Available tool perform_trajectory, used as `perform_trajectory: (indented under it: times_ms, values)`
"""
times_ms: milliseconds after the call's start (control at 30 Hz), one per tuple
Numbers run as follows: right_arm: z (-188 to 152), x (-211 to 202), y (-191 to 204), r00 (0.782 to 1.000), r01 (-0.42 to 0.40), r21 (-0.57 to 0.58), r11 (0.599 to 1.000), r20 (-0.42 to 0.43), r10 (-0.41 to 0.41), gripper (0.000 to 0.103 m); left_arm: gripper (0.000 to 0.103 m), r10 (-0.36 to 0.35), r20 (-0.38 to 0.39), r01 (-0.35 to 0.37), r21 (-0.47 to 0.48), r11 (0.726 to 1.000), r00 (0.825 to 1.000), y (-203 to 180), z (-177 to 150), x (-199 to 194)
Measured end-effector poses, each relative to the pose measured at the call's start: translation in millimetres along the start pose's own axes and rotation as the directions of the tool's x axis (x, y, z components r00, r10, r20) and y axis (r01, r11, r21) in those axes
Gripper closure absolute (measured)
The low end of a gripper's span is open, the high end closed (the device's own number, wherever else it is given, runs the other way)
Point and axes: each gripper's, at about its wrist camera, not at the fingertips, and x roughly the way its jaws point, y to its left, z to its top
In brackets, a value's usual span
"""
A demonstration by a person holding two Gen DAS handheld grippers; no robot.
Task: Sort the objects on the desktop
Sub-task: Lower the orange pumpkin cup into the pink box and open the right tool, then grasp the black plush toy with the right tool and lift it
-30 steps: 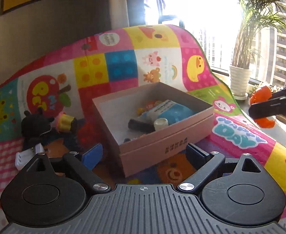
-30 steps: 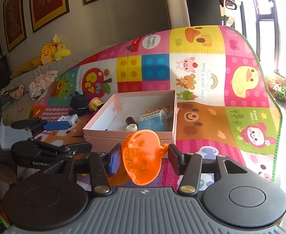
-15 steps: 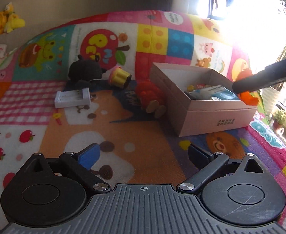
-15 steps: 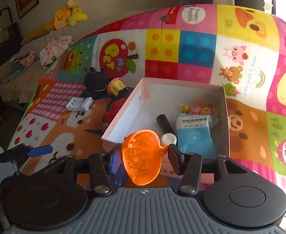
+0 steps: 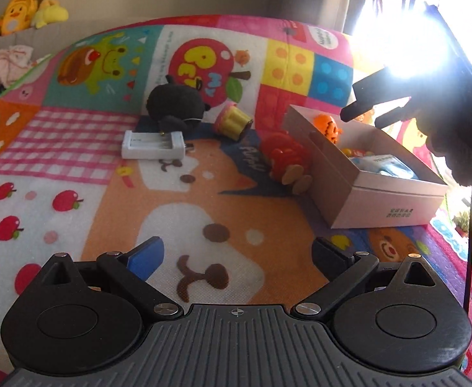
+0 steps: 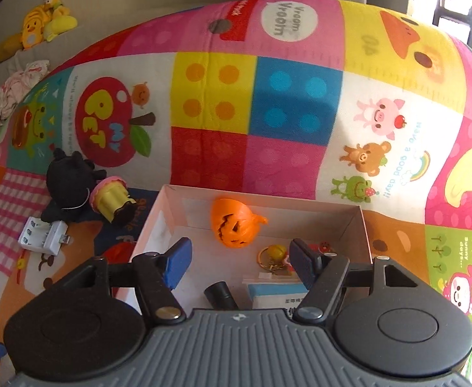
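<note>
Pumpkin, small orange hollow plastic jack-o'-lantern with carved face and stub stem [image 6: 236, 222]: lies inside the shallow pink cardboard box [image 6: 363, 225], near its far wall, clear of the right gripper [image 6: 240, 262], whose jaws have just been opening and stand spread with nothing between them. Judged light, rigid, smooth and apt to roll; best taken across its rounded sides.

Box also holds a yellow keyring charm [image 6: 274, 253], a black cylinder [image 6: 219, 293] and a blue-and-white packet [image 6: 276, 293].

Left gripper [image 5: 236, 254]: jaws spread wide, empty, over the colourful cartoon play mat [image 5: 74, 148].

Unsorted on the mat: red plush toy [image 5: 284, 158] touching the box's side; yellow-and-pink cupcake toy [image 5: 232, 119]; black plush animal [image 5: 176, 103]; white battery charger [image 5: 153, 143], rigid, just beside the black plush. Nothing blocks them.
</note>
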Motion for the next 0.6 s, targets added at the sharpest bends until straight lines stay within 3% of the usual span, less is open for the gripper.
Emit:
perform_trajectory:
  times_ms: [133, 267, 500, 600]
  values:
    - [11, -1, 47, 0.998, -0.066, -0.122, 0.990, 0.009, 0.068, 0.034, 0.002, 0.005, 0.014, -0.005, -0.024, 1.000, 1.000, 5, 2, 1]
    - [34, 28, 85, 0.995, -0.102, -0.147, 0.984, -0.030, 0.099, 0.034, 0.002, 0.009, 0.026, -0.007, -0.070, 0.998, 1.000, 13, 3, 1]
    - [62, 98, 125, 0.993, -0.057, -0.073, 0.996, -0.106, 0.050, 0.034, 0.002, -0.018, 0.034, 0.021, -0.108, 0.994, 0.999, 19, 1, 0]
    - [74, 96, 127, 0.986, -0.159, 0.050, 0.986, -0.042, 0.161, 0.034, 0.002, -0.029, 0.037, 0.034, -0.125, 0.992, 0.999, 22, 1, 0]
